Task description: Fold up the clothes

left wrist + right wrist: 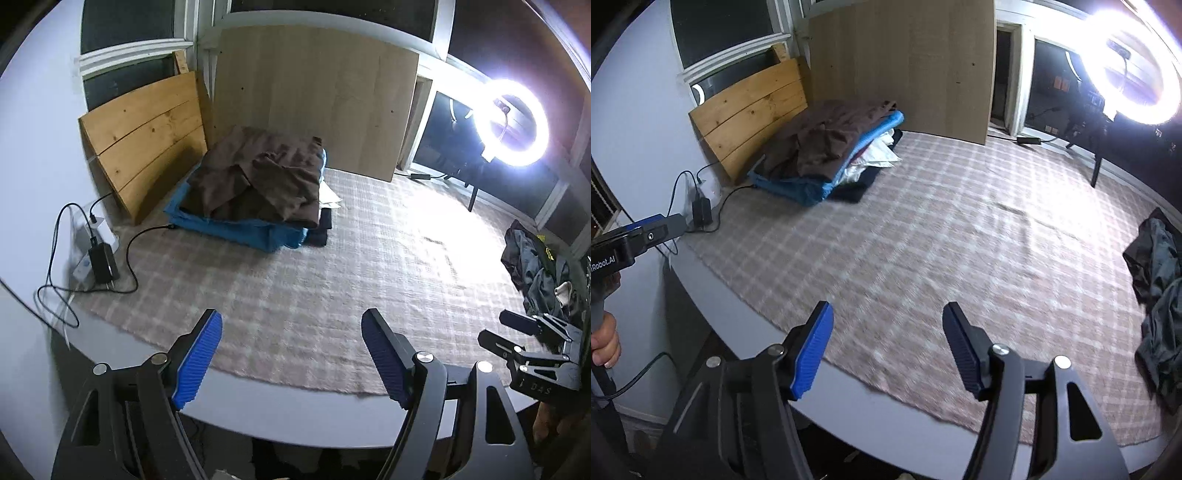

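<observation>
Nearest, the left tool (291,354) and right tool (886,347) both hang spread wide and empty over the checked cloth (923,240) on the counter (849,402). Farther right, a dark crumpled heap (1156,295) apparently awaits folding; at the far left, a folded stack (255,184), brown garment (258,173) topmost, suggests partial progress.

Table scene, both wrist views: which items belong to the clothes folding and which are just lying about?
Belongs to the job:
- folded stack, brown garment on top
- unfolded dark pile at the right edge
- checked cloth covering the table
- left gripper and right gripper, both open and empty

Just lying about:
- charger and cables
- wooden boards
- ring light
</observation>
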